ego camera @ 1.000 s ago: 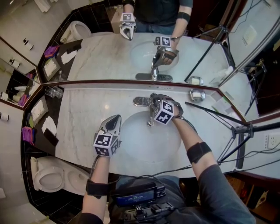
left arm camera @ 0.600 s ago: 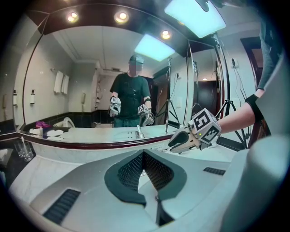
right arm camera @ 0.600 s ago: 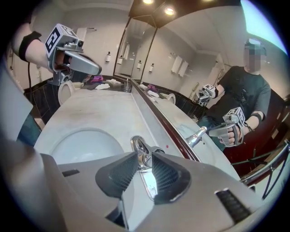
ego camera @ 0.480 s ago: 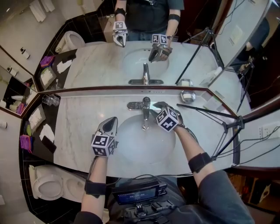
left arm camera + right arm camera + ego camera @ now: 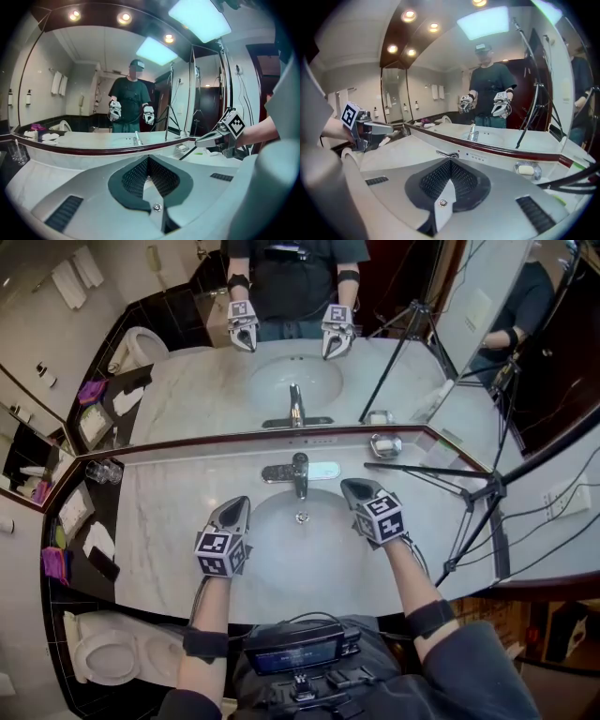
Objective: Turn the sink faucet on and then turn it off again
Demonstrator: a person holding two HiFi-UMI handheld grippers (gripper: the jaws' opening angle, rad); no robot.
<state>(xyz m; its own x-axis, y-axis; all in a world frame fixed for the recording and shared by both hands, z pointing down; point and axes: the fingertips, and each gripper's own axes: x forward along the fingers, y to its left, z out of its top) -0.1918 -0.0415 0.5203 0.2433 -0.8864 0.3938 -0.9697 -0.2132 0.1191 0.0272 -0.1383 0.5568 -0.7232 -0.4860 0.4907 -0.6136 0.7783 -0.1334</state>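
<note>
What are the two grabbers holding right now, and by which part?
Nothing. The left gripper is shut and empty; the right gripper's jaws have just closed on nothing. Both hover over the sink, apart from the faucet.

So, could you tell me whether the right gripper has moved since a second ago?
Yes. The right gripper has drawn back off the faucet, rightward and lower in the head view; its jaws have just closed, nothing between them.

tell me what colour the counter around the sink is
White marble with faint grey veining. The counter shows best in the head view.
</note>
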